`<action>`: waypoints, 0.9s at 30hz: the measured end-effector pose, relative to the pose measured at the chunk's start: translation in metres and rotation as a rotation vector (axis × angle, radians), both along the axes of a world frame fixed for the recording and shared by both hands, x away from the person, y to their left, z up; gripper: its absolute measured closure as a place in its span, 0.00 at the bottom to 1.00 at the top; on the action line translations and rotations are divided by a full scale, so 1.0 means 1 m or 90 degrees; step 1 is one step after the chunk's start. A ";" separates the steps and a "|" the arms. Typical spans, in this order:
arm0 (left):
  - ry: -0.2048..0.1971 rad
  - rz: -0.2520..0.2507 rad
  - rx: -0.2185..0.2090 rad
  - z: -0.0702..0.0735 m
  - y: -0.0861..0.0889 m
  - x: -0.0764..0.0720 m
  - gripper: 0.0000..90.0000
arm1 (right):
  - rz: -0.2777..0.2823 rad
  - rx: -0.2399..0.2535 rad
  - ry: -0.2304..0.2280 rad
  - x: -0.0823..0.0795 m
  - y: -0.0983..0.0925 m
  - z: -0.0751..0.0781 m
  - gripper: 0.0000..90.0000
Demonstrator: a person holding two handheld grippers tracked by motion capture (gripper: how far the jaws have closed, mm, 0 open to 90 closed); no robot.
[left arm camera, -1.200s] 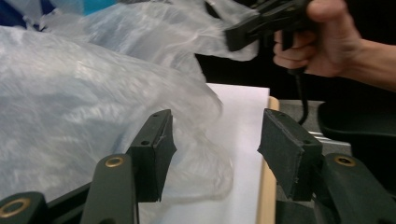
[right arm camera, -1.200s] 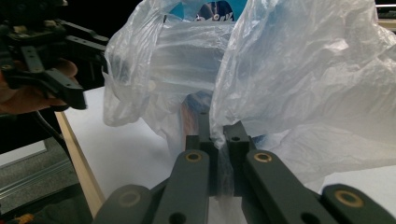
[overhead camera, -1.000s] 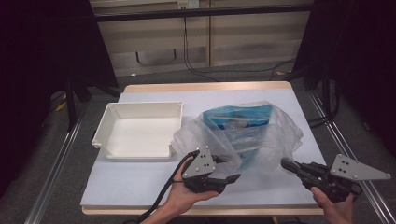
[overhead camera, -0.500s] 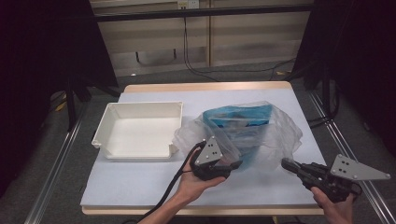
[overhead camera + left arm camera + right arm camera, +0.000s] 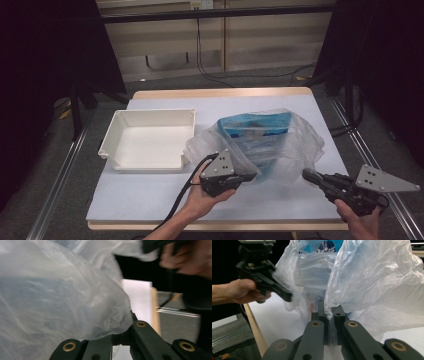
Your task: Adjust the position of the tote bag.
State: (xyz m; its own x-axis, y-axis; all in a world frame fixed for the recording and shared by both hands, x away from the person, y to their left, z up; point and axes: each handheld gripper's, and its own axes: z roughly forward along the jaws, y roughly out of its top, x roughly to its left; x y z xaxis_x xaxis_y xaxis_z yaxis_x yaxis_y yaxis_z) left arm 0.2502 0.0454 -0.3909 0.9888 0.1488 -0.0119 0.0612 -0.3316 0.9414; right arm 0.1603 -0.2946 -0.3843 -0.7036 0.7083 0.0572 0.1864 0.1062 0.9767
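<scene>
Plastic bag (image 5: 280, 145), clear, crinkled, blue pack inside, pinched by both grippers' jaws

Looks like a lab or test room set up for recording, not a home; a single square table (image 5: 150, 210) with a pale cover and a wooden edge, standing alone on a grey floor (image 5: 45, 190); framed by black metal posts (image 5: 75, 107) and a dark crossbar (image 5: 220, 12) overhead; hung with black curtains (image 5: 45, 50) on both sides; backed by a plain panelled wall (image 5: 260, 45) with a socket (image 5: 200, 5) and loose cables (image 5: 200, 55) trailing down; edged by metal rails (image 5: 55, 185) along the floor.
</scene>
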 end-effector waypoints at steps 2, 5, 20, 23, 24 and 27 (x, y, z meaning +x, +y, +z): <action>0.000 -0.016 -0.011 0.008 0.008 -0.003 1.00 | -0.004 0.003 -0.005 0.000 -0.001 0.002 0.99; -0.007 -0.024 -0.027 0.018 0.019 -0.006 1.00 | 0.002 0.010 -0.014 0.002 -0.001 0.005 0.99; -0.036 -0.056 -0.079 0.061 0.052 -0.021 1.00 | -0.009 0.021 -0.050 -0.001 -0.014 0.027 0.99; -0.049 -0.046 -0.093 0.070 0.059 -0.021 1.00 | -0.009 0.020 -0.062 0.000 -0.016 0.033 0.99; -0.049 -0.047 -0.100 0.073 0.061 -0.021 1.00 | -0.008 0.021 -0.066 0.000 -0.016 0.035 0.99; -0.060 -0.042 -0.117 0.084 0.068 -0.020 1.00 | -0.007 0.021 -0.070 0.002 -0.015 0.041 0.99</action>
State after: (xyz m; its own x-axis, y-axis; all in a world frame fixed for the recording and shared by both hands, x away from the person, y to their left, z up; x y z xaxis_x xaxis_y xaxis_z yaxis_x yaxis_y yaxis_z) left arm 0.2304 0.1132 -0.3071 0.9943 0.0880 0.0597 -0.0456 -0.1544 0.9870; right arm 0.1621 -0.3100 -0.3436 -0.6991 0.7151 0.0039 0.0787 0.0716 0.9943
